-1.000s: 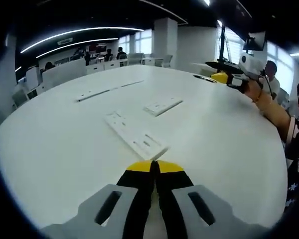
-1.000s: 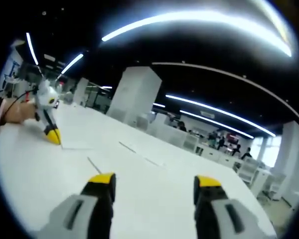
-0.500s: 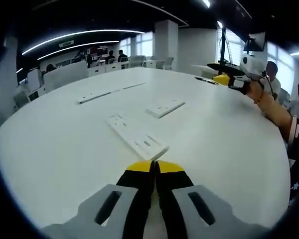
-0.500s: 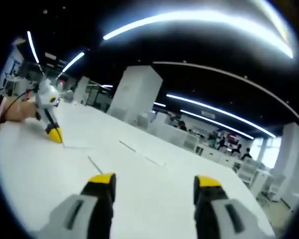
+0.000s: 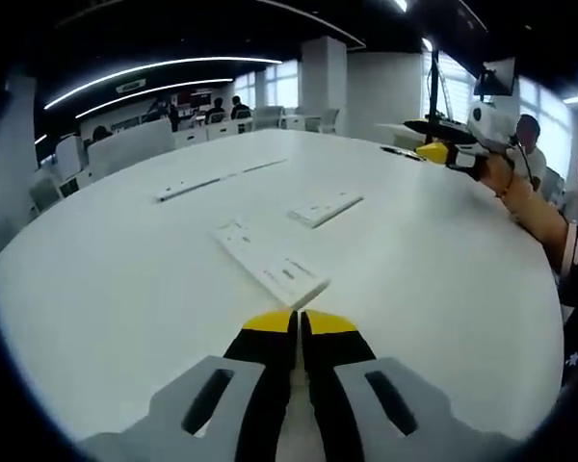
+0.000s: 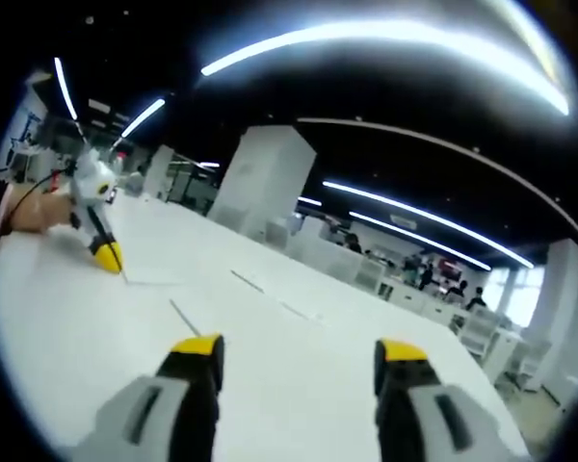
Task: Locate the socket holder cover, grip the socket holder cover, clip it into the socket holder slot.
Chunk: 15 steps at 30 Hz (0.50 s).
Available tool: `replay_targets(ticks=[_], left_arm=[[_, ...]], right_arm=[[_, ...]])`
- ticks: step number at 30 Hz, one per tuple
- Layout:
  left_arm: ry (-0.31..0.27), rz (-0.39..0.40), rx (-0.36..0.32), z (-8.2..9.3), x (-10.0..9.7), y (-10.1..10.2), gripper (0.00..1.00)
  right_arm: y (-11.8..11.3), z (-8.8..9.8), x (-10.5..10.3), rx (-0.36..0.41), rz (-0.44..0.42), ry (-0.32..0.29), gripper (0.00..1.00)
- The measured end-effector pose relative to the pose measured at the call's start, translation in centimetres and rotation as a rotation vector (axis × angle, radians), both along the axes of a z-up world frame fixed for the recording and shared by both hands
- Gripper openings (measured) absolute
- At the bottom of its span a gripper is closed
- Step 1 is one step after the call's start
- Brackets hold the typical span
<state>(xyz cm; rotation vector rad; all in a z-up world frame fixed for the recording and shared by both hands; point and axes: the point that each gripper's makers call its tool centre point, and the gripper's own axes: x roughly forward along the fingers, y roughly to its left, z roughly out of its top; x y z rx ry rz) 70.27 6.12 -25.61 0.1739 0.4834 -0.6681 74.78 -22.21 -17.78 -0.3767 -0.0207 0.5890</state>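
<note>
Two white plastic strips lie on the broad white round table (image 5: 106,289): the long socket holder (image 5: 270,265) just beyond the clenched left gripper (image 5: 298,322), and the shorter socket holder cover (image 5: 325,207) farther off to its right, apart from it. The right gripper (image 6: 297,348) hovers released above the table, grasping nothing; it also appears far right in the left gripper view.

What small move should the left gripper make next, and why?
Probably it should open its jaws and move forward. The left gripper is shut and empty above the white table, and the long white socket strip lies just ahead of its tips, not yet touched. A shorter white piece, maybe the cover, lies farther on. The right gripper is open and holds nothing.
</note>
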Motion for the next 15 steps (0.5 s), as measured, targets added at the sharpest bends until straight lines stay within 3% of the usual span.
replay_targets(ticks=[9,15], left_arm=[[0.004,0.036,0.007,-0.11,0.23,0.47,0.07],[-0.022,0.042,0.006,-0.04,0.33,0.27,0.08]], right_arm=[[-0.01,0.07,-0.11,-0.003,-0.001,-0.004,0.64],[-0.02,0.01,-0.08,-0.010,-0.004,-0.005,0.64]])
